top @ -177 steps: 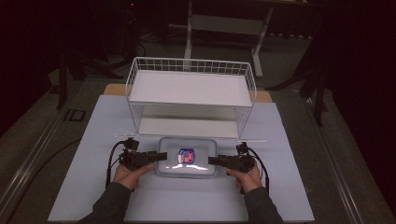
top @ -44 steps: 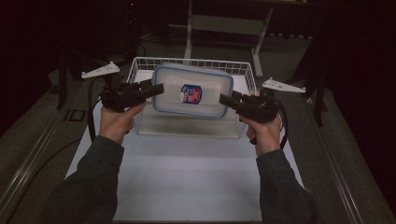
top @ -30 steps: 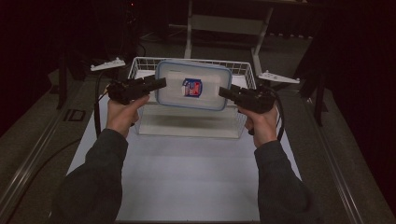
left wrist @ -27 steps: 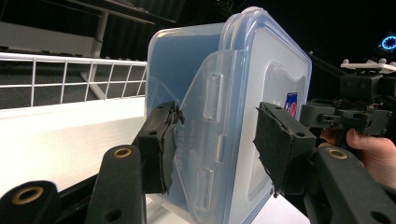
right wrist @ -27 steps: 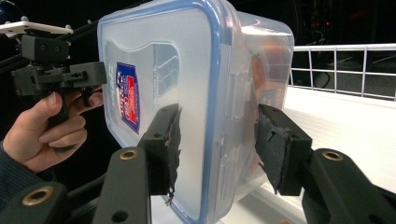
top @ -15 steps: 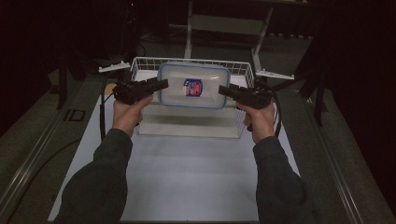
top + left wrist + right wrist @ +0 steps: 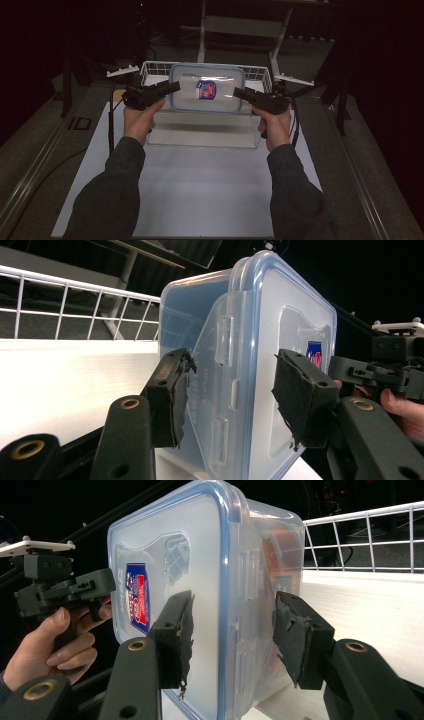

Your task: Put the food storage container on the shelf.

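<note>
A clear plastic food container (image 7: 207, 94) with a blue-rimmed lid and a red-and-blue label is held up in the air, over the top of the white wire rack (image 7: 261, 73). My left gripper (image 7: 174, 87) is shut on its left end and my right gripper (image 7: 237, 93) on its right end. In the left gripper view the container (image 7: 260, 355) stands on edge between the pads of the left gripper (image 7: 232, 395), lid to the right. The right gripper view has the container (image 7: 210, 580) clamped between the right gripper's (image 7: 232, 635) pads, lid to the left, something orange inside.
The wire rack has a white shelf board (image 7: 200, 134) and stands at the far end of a white mat (image 7: 205, 190). A metal frame (image 7: 240, 25) rises behind the table. Dark floor surrounds the table edges.
The container was resting on the mat in front of the rack. Both grippers have lifted it and carried it forward, and over the last second it moved farther over the rack's top.
</note>
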Demonstrator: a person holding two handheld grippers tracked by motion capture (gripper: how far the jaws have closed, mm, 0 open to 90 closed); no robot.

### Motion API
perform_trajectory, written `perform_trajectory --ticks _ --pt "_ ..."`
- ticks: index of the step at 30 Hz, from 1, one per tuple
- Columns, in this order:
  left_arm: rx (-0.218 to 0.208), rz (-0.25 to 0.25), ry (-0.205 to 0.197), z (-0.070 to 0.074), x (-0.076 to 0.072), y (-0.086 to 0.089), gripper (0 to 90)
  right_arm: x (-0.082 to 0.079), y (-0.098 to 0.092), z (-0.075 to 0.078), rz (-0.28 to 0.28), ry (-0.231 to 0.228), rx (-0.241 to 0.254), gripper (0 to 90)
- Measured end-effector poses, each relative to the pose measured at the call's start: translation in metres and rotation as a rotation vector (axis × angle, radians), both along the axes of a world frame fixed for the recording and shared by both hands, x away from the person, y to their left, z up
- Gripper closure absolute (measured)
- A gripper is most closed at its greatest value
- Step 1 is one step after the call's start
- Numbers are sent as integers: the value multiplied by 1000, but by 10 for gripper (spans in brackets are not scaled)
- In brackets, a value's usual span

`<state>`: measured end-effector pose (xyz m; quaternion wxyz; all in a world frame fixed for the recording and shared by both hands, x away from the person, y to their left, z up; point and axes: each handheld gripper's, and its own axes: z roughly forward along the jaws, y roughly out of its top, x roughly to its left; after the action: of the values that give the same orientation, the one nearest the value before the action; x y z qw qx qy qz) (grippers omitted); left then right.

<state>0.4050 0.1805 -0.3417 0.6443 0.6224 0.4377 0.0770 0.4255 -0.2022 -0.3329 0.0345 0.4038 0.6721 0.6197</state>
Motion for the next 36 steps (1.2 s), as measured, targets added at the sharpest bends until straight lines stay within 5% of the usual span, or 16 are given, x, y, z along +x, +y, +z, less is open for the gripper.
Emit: perform_trajectory --ticks 7,11,13,14,20,23,24,27,32,36 --pt "3 24 2 1 2 -2 484 2 2 1 -12 -1 -14 504" --pt "21 43 16 2 4 -4 485 1 8 7 -59 -25 -139 562" --pt "8 53 20 0 5 -5 484 2 15 6 -78 -22 -226 495" --pt "6 64 22 0 6 -5 482 3 17 3 -75 -14 -232 484" --pt "18 103 33 5 13 -6 476 5 20 -2 -88 4 -195 493" --pt "86 153 11 10 15 -9 481 4 20 -2 -86 3 -191 492" --pt "111 163 5 12 16 -10 563 4 19 -2 -88 8 -177 491" --pt "200 183 10 12 21 -18 545 4 20 0 -123 11 -133 488" --pt "193 197 4 10 20 -18 543 5 16 3 -172 -7 -106 481" --pt "216 194 -18 12 14 -16 545 3 9 6 -212 -27 -152 468"
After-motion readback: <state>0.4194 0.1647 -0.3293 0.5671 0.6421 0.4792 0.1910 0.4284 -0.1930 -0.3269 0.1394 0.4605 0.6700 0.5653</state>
